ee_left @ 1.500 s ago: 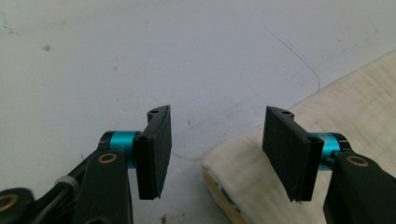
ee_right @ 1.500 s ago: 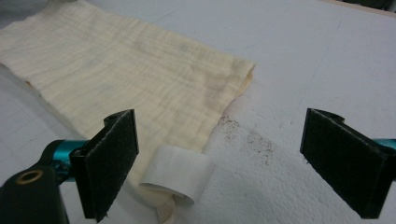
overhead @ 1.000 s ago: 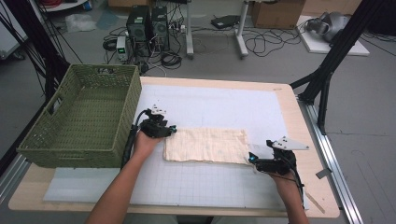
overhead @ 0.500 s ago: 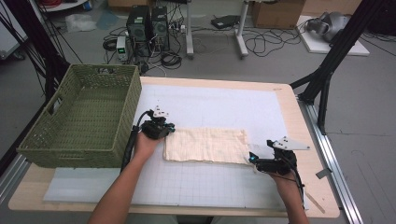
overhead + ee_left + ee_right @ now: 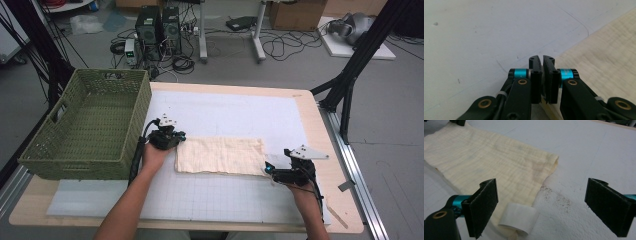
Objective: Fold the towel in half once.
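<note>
A cream cloth (image 5: 220, 155) lies flat on the white mat (image 5: 240, 112). My left gripper (image 5: 179, 136) sits at the cloth's far left corner. In the left gripper view its jaws (image 5: 542, 59) are shut, with the cloth's (image 5: 604, 50) edge running in between them. My right gripper (image 5: 270, 170) rests at the cloth's near right corner. In the right gripper view it (image 5: 541, 195) stands wide open over that corner of the cloth (image 5: 499, 162), with a curled white tag (image 5: 517, 221) between the pads and touching neither.
A green wicker basket (image 5: 85, 130) stands on the table's left side, close to my left hand. The wooden table edge (image 5: 320, 130) runs past the mat on the right. Black stand legs (image 5: 350, 85) and cabled equipment (image 5: 160, 25) are on the floor beyond.
</note>
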### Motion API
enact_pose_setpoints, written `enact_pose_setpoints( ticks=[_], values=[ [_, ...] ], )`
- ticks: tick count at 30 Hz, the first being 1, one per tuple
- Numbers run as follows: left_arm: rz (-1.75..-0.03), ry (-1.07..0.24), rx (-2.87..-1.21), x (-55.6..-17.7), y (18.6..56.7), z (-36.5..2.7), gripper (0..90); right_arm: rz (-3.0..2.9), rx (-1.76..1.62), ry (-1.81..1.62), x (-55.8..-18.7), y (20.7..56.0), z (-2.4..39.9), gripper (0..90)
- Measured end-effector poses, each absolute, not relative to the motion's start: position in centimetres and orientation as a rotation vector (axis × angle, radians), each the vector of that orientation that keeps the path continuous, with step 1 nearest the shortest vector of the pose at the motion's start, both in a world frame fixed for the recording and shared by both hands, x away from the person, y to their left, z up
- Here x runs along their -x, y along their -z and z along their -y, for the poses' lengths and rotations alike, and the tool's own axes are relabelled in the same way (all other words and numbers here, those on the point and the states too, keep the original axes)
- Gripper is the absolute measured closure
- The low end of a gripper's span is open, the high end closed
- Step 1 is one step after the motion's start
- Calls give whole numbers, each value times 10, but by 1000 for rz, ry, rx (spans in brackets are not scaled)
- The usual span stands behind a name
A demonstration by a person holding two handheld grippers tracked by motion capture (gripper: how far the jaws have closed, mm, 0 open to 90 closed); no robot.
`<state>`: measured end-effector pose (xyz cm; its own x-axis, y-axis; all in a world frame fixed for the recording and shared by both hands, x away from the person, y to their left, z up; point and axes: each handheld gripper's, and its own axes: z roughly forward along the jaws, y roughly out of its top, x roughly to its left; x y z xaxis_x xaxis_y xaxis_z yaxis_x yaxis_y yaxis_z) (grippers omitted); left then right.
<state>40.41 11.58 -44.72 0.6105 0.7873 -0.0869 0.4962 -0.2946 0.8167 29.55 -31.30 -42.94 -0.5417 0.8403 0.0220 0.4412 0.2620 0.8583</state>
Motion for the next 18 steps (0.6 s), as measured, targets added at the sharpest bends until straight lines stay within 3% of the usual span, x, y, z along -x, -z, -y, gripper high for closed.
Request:
enact_pose_setpoints(
  ticks=[11,14,18],
  values=[
    [-1009,-416,-1935,-402,442,-119,848,-2075,-1211,-1203,-328,422,312,115],
    [-1015,-416,-1921,-401,442,-119,848,-2101,-1228,-1196,-339,425,311,210],
    [-1015,-418,-1924,-400,443,-119,848,-2137,-1235,-1194,-355,426,310,415]
  ],
)
